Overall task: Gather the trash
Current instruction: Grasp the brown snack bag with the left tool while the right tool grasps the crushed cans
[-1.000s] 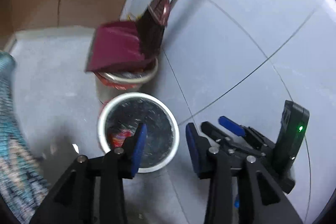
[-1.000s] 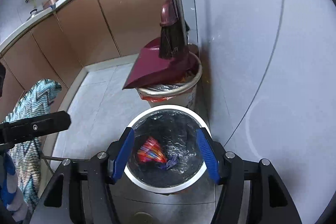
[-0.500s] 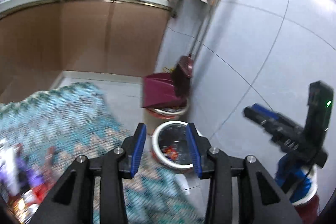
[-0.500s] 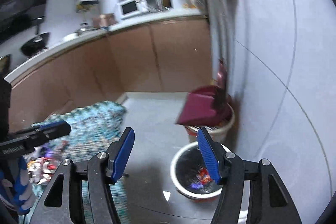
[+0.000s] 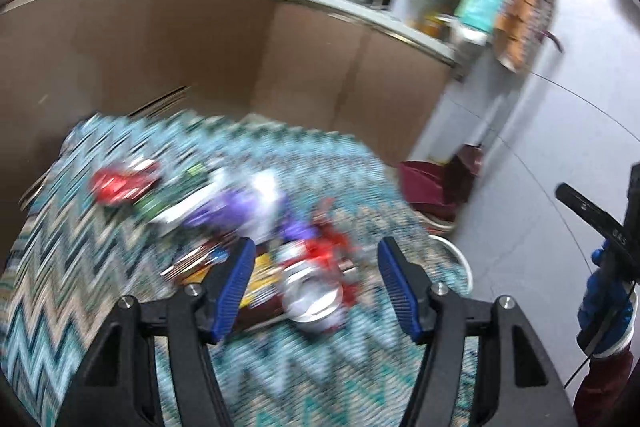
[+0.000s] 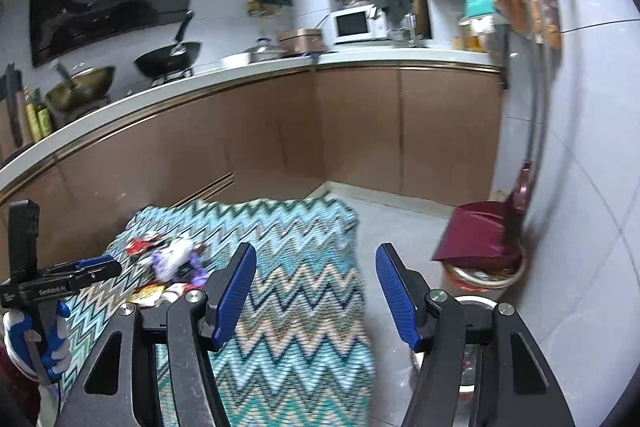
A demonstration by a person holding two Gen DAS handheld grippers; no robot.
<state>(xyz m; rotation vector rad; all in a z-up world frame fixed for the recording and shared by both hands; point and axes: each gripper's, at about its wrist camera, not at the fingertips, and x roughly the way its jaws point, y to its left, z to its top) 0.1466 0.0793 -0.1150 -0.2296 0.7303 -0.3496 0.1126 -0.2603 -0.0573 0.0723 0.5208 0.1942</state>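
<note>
A pile of trash lies on the zigzag cloth (image 5: pixel 80 291): a red wrapper (image 5: pixel 120 183), a purple wrapper (image 5: pixel 236 203) and a red and silver piece (image 5: pixel 316 287). My left gripper (image 5: pixel 316 287) hovers over the near end of the pile, and its jaws are opening. The pads press on nothing; the view is blurred. In the right wrist view the same pile (image 6: pixel 172 263) sits left of my right gripper (image 6: pixel 316 291), which is open and empty above the cloth. The left gripper (image 6: pixel 96 267) shows there too. The white bin (image 6: pixel 476 303) stands low on the right, partly hidden by a finger.
A second bin carries a maroon dustpan (image 6: pixel 476 239) with a broom (image 6: pixel 520 195) leaning on the tiled wall. Brown cabinets and a worktop with pans (image 6: pixel 168 57) and a microwave (image 6: pixel 352 25) run behind. A gloved hand (image 5: pixel 604 303) holds the right gripper.
Both views have swung away from the bins on the floor and up to the cloth-covered table with the trash pile. The left jaws stand wider than before; the right jaws are unchanged.
</note>
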